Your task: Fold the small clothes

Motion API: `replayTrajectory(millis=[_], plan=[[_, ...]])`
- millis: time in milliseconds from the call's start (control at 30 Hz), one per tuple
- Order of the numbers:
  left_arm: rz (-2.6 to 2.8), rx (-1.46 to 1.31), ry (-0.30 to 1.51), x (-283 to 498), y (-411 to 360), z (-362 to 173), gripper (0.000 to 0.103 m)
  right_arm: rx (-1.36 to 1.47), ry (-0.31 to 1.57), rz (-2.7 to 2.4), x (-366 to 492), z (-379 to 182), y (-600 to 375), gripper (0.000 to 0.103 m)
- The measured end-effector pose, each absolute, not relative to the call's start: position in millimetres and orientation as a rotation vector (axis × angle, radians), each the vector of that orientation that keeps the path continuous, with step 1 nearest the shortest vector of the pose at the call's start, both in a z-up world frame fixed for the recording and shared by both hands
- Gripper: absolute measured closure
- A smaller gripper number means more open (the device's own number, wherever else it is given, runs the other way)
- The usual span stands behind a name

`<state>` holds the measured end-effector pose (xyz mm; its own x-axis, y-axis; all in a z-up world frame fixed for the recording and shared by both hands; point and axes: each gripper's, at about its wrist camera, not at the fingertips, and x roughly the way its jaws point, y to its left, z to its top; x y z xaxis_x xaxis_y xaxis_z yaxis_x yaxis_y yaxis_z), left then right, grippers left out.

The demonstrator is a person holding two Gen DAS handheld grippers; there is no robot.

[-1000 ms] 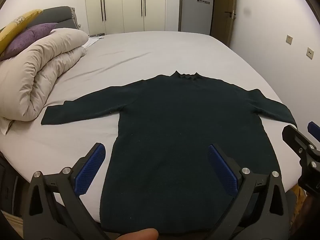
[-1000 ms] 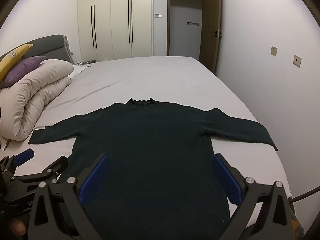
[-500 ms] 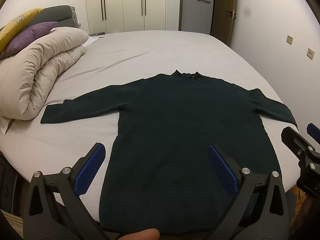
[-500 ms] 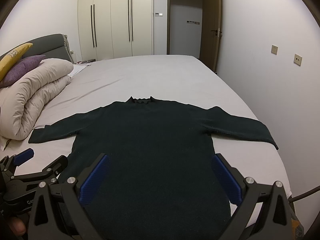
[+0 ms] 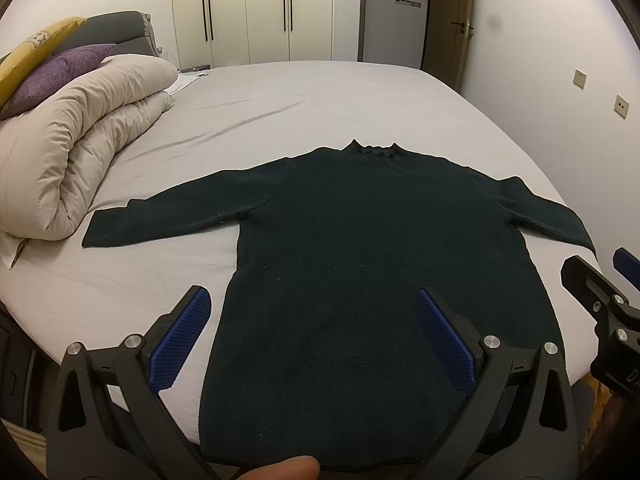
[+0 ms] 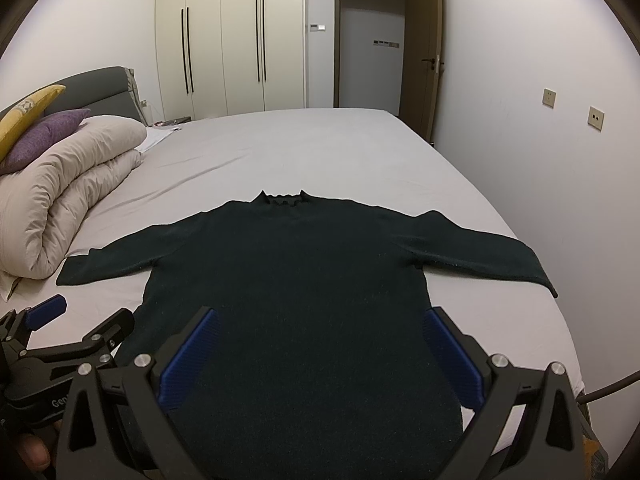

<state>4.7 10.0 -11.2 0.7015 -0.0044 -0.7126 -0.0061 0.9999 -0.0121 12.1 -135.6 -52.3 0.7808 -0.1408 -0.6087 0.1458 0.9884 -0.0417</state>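
The dark green sweater (image 5: 360, 264) lies flat and face up on the grey bed sheet (image 5: 304, 96), both sleeves spread out to the sides and the small ruffled collar pointing toward the far end of the bed, where the pale wardrobe (image 6: 228, 40) stands. Its hem reaches the near edge of the mattress, just under both cameras. The left sleeve ends near the rolled beige duvet (image 5: 72, 148), apart from it; a purple cushion (image 5: 60, 68) and a yellow one (image 5: 32, 48) rest on top of that duvet against the grey headboard (image 6: 100, 88).

The left gripper (image 5: 312, 332) hovers over the lower left part of the sweater with its blue-padded fingers (image 5: 180, 336) spread wide and nothing between them. The right gripper (image 6: 320, 360) hangs over the lower right part in the same way, fingers (image 6: 452, 360) wide apart and empty. Neither one touches the cloth, as far as the views show. Each gripper appears at the edge of the other's view, side by side. A fingertip of the person (image 5: 280, 468) shows at the bottom edge of the left view
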Motion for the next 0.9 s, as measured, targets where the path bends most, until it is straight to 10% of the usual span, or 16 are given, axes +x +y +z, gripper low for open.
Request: replayTrajectory(millis=[900], plan=[[0.006,-0.008,0.79,0.7,16.5,-12.1,0.0,0.008,0.662,-0.155,12.0,-55.9,-136.6,0.0]])
